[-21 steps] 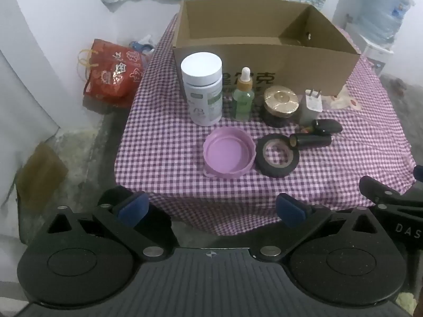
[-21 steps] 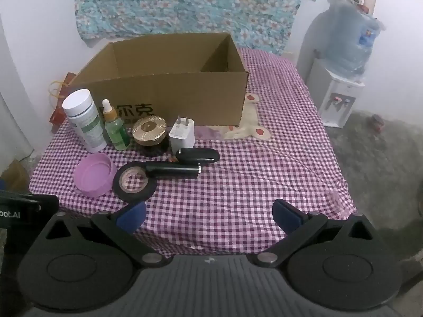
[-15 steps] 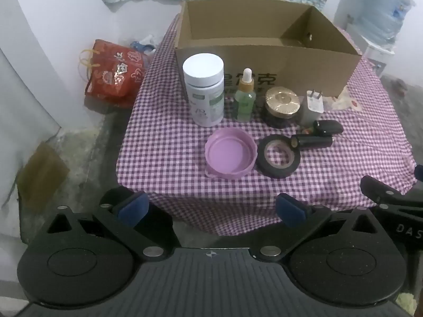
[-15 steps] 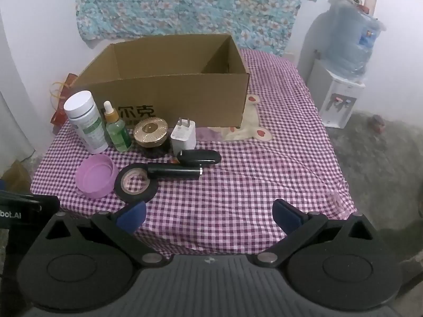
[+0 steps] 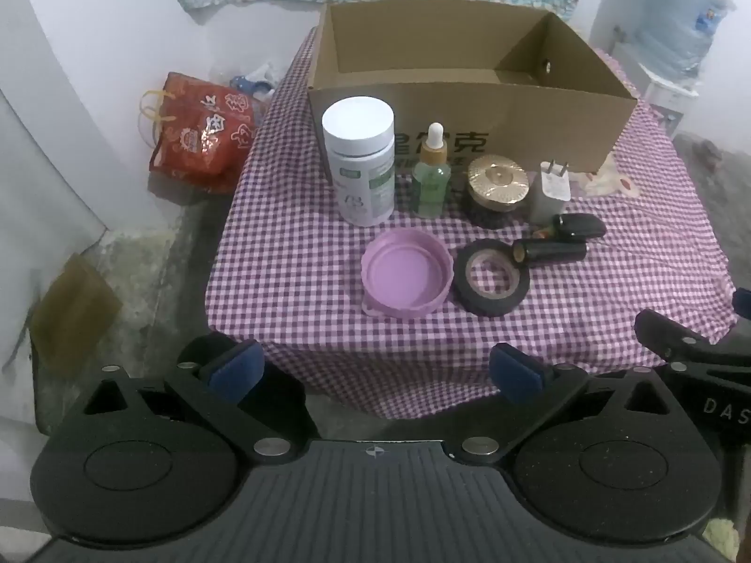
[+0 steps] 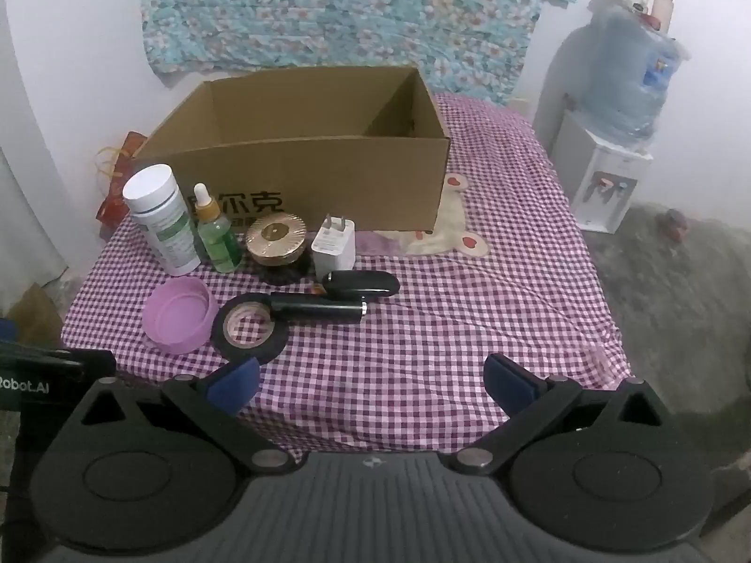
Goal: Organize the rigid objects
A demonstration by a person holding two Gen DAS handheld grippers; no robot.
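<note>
Tongs are both sitting spread wide with nothing between the pads: left tongs (image 5: 373, 370) and right tongs (image 6: 371, 384) are hanging off the near edge of the counter (image 6: 446, 352), angled down at the items. I'm reading this as the start, nothing picked yet.

Items are lining up in front of the open cardboard box (image 6: 310, 178), which is looking empty from here, so I'm judging it's the destination. Back row, upright, just beside each other: white pill bottle (image 5: 359, 162), green dropper bottle (image 5: 431, 173), gold-lidded jar (image 5: 497, 185), white charger plug (image 5: 551, 192). Front row: purple lid (image 5: 406, 279) lying open side up, black tape roll (image 5: 490, 284) flat beside it, black tube (image 5: 549, 252) resting across the roll's rim, black oval case (image 5: 578, 225) behind it.

Pill bottle is sitting nearest the left tongs' side, so I'm guessing that goes first.
</note>
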